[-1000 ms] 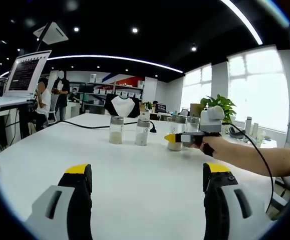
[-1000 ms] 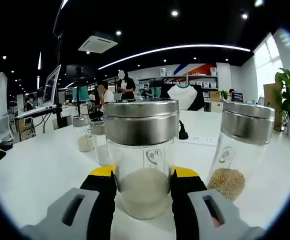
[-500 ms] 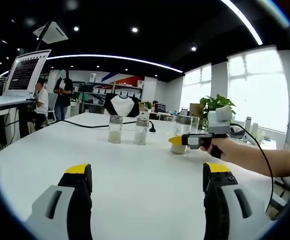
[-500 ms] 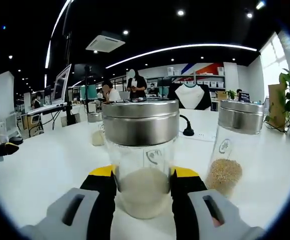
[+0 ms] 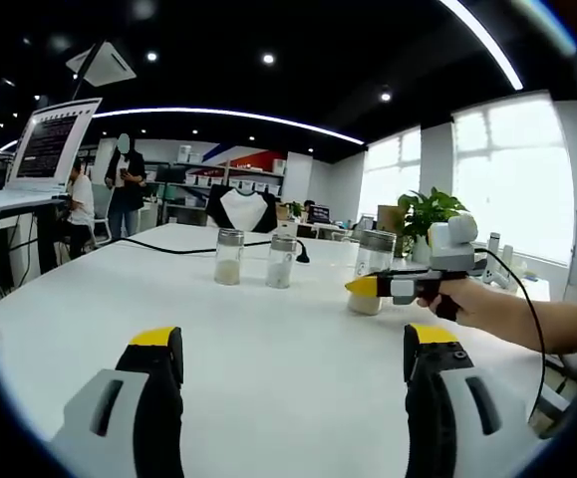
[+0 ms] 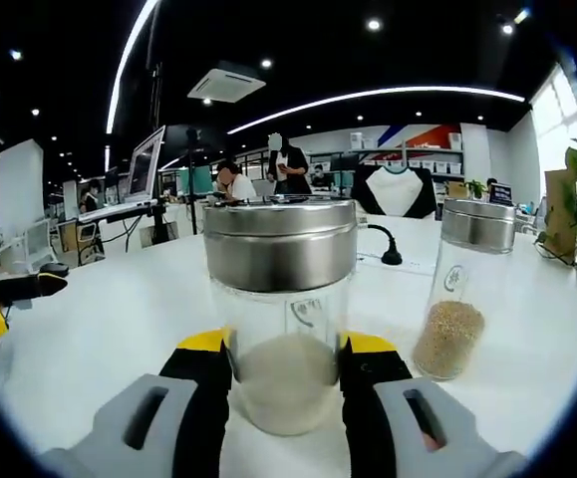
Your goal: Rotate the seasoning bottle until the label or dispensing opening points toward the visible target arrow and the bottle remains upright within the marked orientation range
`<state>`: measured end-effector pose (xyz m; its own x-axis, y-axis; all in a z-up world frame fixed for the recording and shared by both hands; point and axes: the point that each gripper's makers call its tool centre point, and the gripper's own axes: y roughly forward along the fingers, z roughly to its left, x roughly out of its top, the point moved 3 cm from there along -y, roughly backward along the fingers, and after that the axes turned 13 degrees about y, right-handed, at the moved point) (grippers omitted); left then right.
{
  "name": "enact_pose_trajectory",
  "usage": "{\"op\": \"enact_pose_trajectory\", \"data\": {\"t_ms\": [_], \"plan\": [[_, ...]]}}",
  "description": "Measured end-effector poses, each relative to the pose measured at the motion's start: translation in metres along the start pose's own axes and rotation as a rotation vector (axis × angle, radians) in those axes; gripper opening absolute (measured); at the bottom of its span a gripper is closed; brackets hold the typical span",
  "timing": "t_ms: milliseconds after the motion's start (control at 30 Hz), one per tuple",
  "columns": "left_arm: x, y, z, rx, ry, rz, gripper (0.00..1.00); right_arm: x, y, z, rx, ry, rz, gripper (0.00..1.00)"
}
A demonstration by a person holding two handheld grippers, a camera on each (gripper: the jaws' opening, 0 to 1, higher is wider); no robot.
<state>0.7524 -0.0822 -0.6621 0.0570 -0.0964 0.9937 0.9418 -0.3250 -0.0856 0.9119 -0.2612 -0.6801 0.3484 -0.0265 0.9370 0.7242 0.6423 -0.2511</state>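
In the right gripper view, a clear seasoning bottle (image 6: 281,299) with a steel lid and pale powder stands upright on the white table (image 6: 119,329). My right gripper (image 6: 286,376) is shut on its lower body, one yellow-tipped jaw on each side. The left gripper view has that same right gripper (image 5: 393,287) coming in from the right, held by a hand (image 5: 472,302), with the bottle (image 5: 371,271) in it. My left gripper (image 5: 293,363) hovers open above the near table, with nothing between its jaws.
A second bottle (image 6: 459,291) with brown grains stands to the right of the held one. Two more bottles (image 5: 229,257) (image 5: 282,262) stand mid-table by a black cable (image 5: 168,249). The left gripper (image 6: 14,291) shows at the far left. People and desks are behind.
My right gripper has swung with the held bottle, drifting right in the left gripper view. In its own view the background slid right and the left gripper came in. The left gripper has not moved.
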Motion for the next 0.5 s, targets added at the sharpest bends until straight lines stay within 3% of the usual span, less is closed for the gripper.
{"op": "enact_pose_trajectory", "data": {"t_ms": [500], "plan": [[-0.001, -0.001, -0.001, -0.001, -0.006, 0.006, 0.97, -0.01, -0.021, 0.019, 0.058, -0.019, 0.022, 0.42]]}}
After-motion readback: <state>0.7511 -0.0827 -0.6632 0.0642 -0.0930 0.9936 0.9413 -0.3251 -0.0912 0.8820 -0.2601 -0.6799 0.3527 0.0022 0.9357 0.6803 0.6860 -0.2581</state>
